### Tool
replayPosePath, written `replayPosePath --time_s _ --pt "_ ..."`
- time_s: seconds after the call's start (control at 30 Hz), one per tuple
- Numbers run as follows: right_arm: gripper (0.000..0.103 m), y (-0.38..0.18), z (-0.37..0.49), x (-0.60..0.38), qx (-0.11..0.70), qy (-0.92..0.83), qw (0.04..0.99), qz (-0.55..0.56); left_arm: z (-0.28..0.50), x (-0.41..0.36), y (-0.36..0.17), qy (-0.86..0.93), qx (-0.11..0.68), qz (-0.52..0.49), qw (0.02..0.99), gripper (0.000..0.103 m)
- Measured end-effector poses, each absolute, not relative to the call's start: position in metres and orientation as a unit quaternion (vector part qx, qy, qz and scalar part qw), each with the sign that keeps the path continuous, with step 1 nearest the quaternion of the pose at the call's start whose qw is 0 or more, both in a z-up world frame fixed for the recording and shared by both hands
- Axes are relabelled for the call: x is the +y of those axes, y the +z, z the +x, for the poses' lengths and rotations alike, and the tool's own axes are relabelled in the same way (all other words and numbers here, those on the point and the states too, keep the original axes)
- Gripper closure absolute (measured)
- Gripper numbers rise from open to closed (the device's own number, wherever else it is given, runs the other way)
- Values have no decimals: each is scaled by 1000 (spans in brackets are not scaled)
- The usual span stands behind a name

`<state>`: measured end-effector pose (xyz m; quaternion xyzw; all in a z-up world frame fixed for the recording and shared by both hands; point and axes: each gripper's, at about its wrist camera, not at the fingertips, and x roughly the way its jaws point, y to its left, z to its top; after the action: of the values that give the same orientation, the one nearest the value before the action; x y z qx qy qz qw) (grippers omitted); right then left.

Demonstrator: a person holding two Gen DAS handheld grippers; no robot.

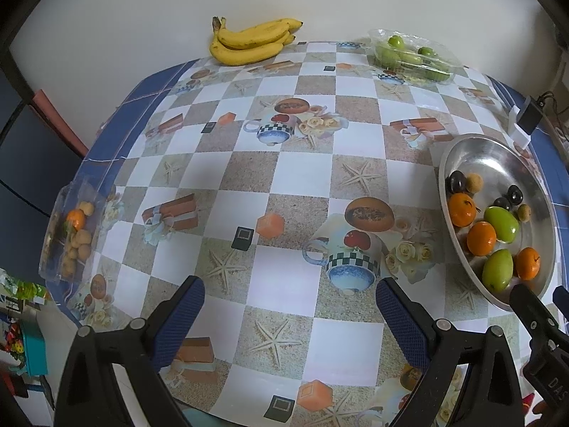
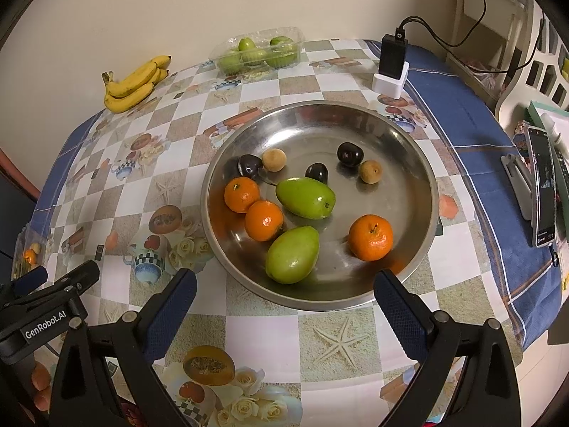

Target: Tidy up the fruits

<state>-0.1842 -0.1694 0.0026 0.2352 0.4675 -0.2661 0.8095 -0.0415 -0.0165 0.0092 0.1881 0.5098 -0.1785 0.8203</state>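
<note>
Our jaws stand released on both the left gripper (image 1: 290,306) and right gripper (image 2: 284,299); we read "GenRobot.AI" on one. Glossy fruits fill the round steel bowl (image 2: 409,135) on the checkered bench (image 1: 284,178).

The left hand-held gripper (image 1: 290,311) has two black plastic finger arms, each shaped like an angular frame with a triangular cut-out near its base. Round silver screw heads sit at the joints of each arm. Its fingers (image 1: 181,320) carry dark blue pads with a fine cross-hatched, textured face and rounded tips. The right hand-held gripper (image 2: 284,306) is built the same way: black frames, silver screws, dark blue textured pads (image 2: 400,315). In the right wrist view the left tool's black body shows at the side, bearing a white label that reads "GenRobot.AI". In the left wrist view, white letters "DAS" mark the other tool's black housing.
</note>
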Motion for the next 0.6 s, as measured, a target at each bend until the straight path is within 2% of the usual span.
replayPosePath --time_s 0.6 --pt "3 -1 -184 -170 471 -266 807 238 -40 -16 8 -177 510 188 820 4"
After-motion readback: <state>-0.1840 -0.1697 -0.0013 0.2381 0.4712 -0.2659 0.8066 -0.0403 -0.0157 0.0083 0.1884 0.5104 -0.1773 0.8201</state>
